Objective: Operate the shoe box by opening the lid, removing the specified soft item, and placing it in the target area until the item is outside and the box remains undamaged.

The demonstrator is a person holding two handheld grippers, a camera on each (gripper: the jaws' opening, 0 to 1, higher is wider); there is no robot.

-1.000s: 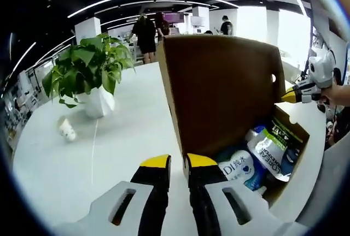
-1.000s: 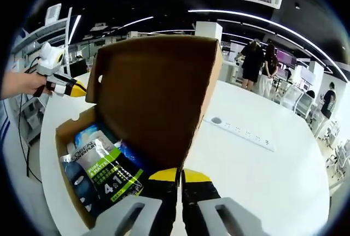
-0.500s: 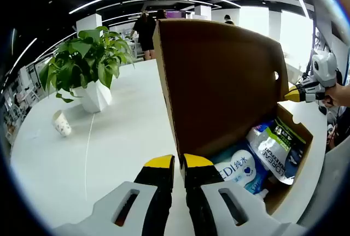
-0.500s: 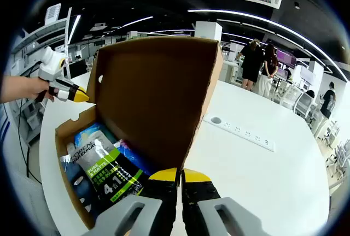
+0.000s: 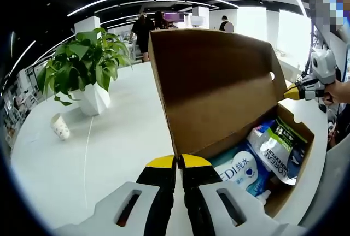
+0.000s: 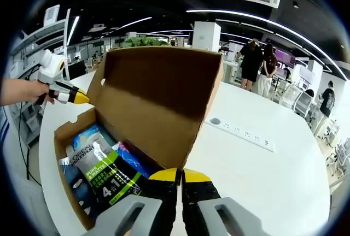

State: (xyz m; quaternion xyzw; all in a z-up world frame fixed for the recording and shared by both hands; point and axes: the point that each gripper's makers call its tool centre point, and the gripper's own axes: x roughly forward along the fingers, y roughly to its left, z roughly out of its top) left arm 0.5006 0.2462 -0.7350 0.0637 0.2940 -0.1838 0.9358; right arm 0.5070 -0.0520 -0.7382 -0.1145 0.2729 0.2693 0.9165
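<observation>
Left gripper view, left to right: potted plant (image 5: 85, 66) and paper cup (image 5: 59, 126) on the white table (image 5: 109, 143); left gripper (image 5: 179, 162) with yellow tips pressed together at the base of the raised lid (image 5: 219, 91); shoe box (image 5: 298, 137) open, holding a blue-white pack (image 5: 240, 167) marked "DI" and a "L'OREAL" pouch (image 5: 273, 151).

Right gripper view: right gripper (image 6: 179, 176) likewise closed at the lid's near edge; pouch printed "PURE & MATTE", "4 in 1"; power strip (image 6: 240, 130) beyond.
</observation>
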